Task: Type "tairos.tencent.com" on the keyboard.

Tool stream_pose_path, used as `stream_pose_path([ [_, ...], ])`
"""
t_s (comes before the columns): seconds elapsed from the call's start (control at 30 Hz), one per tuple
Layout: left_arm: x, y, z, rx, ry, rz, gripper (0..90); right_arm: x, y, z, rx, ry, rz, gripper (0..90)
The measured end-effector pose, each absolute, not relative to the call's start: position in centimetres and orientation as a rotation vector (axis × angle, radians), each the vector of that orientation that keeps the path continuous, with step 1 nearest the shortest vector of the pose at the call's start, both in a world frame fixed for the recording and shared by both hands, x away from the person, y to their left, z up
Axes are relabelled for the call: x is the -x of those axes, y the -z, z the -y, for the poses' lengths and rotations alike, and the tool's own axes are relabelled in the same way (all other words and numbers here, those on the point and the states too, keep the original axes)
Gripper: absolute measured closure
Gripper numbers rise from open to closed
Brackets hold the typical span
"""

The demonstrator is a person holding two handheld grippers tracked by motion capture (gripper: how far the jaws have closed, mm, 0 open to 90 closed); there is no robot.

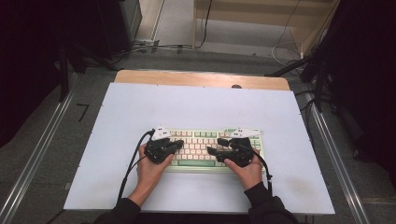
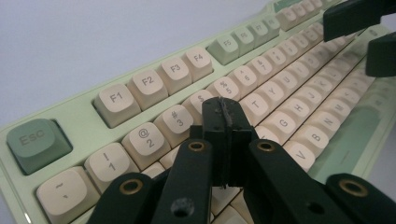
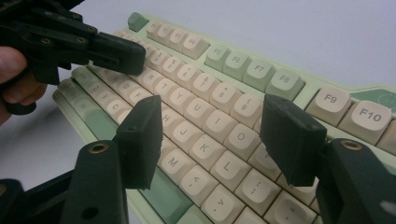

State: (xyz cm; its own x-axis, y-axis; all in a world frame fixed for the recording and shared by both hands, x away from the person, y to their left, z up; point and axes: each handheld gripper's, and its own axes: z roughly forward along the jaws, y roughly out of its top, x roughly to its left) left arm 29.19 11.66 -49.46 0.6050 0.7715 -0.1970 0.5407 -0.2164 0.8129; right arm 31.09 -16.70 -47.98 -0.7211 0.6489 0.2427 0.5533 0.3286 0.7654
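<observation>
Dark sleeves; 2 black hand-held grippers: left (image 1: 173, 146), right (image 1: 215, 150); brass-ringed rivets, grey 3-cornered top plates, black trailing cables.
</observation>
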Motion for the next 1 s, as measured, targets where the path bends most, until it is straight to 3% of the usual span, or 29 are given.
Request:
stream_pose_path([
  [0.07, -29.0, 49.0, -12.0, -1.851, -0.308, -1.045, 83.1, -31.0, 48.0, 16.7, -1.124, -1.357, -2.474, 37.1],
  [0.2, -28.9, 48.4, -12.7, -1.792, -0.328, -1.065, 58.6, -31.0, 47.8, 16.8, -1.113, -1.364, -2.467, 39.0],
  [0.27, -28.8, 48.3, -13.3, -1.764, -0.327, -1.088, 51.0, -31.0, 47.8, 16.9, -1.114, -1.358, -2.467, 43.1],
  [0.43, -28.4, 48.1, -14.4, -1.712, -0.304, -1.106, 43.5, -30.6, 47.5, 16.9, -1.07, -1.382, -2.48, 62.7],
  [0.63, -27.7, 48.0, -15.8, -1.667, -0.291, -1.125, 40.3, -30.1, 47.2, 16.7, -1.017, -1.427, -2.485, 87.8],
  [1.0, -27.6, 48.2, -15.8, -1.667, -0.288, -1.127, 39.7, -29.7, 47.3, 15.9, -0.962, -1.424, -2.511, 87.9],
])
